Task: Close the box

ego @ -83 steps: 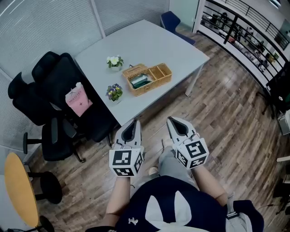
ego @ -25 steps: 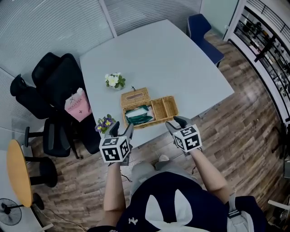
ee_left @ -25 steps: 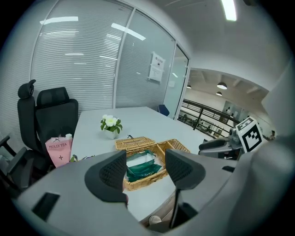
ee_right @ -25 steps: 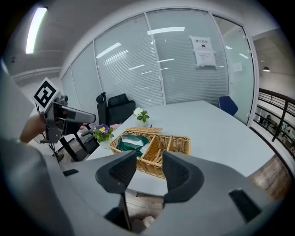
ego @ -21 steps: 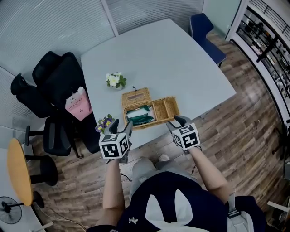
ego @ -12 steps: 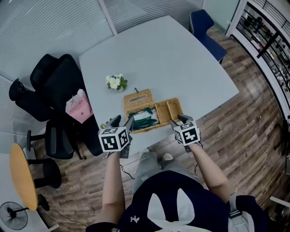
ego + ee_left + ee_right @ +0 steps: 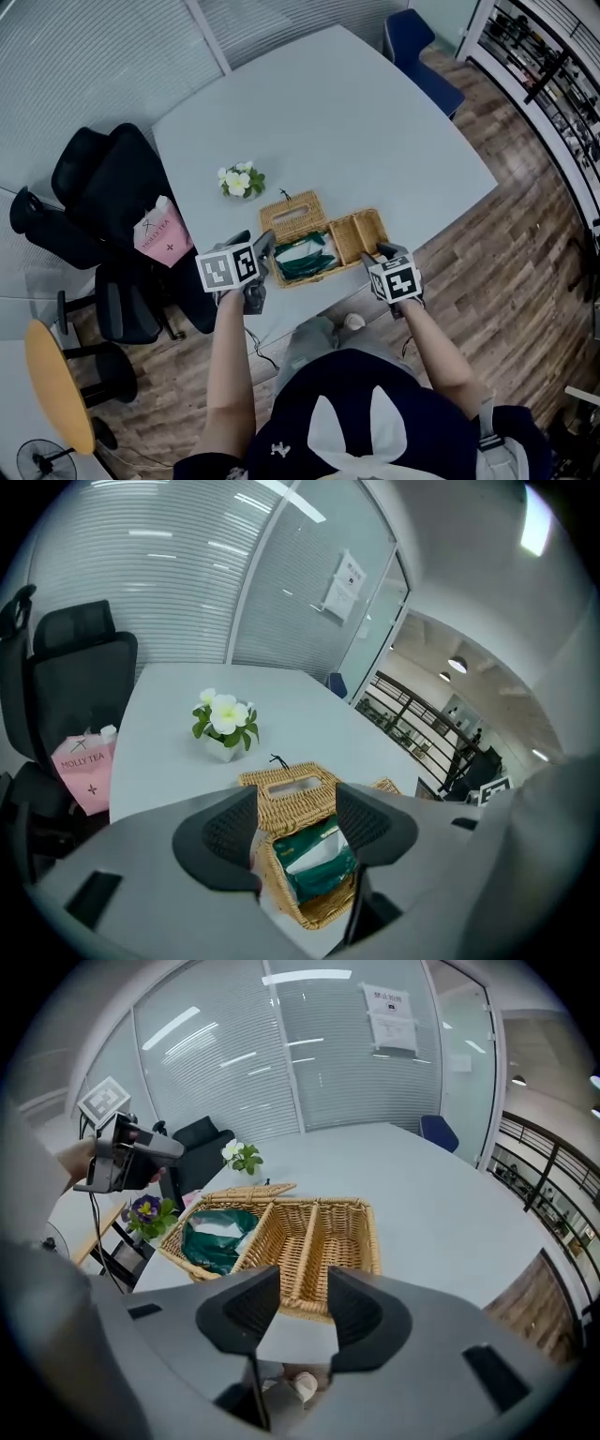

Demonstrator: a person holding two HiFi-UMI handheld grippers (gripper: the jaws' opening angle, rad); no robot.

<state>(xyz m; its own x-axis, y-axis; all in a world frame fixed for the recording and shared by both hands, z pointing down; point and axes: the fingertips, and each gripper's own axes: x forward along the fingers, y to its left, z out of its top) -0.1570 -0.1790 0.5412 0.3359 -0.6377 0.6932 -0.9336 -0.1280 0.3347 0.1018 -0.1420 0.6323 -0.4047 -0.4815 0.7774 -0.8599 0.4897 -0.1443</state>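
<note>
A wicker box (image 7: 349, 237) stands near the front edge of the white table (image 7: 375, 141). Its lid (image 7: 292, 214) lies open behind the left compartment, which holds a green packet (image 7: 302, 255). The two right compartments (image 7: 323, 1237) look empty. My left gripper (image 7: 260, 251) is open at the box's left end, facing the lid (image 7: 286, 794) and the packet (image 7: 319, 860). My right gripper (image 7: 382, 251) is open at the box's right front corner. Its jaws have just been closing a little, with nothing between them. The left gripper (image 7: 131, 1162) also shows in the right gripper view.
A white flower pot (image 7: 241, 181) stands behind the box, and a purple flower pot (image 7: 150, 1211) at the table's left front. A black office chair (image 7: 103, 187) with a pink bag (image 7: 159, 232) is to the left. A blue chair (image 7: 417, 56) is at the far side.
Both grippers have moved forward and down to the box. The left one now looks onto the lid and packet; the right one has come close to the box's front wall.
</note>
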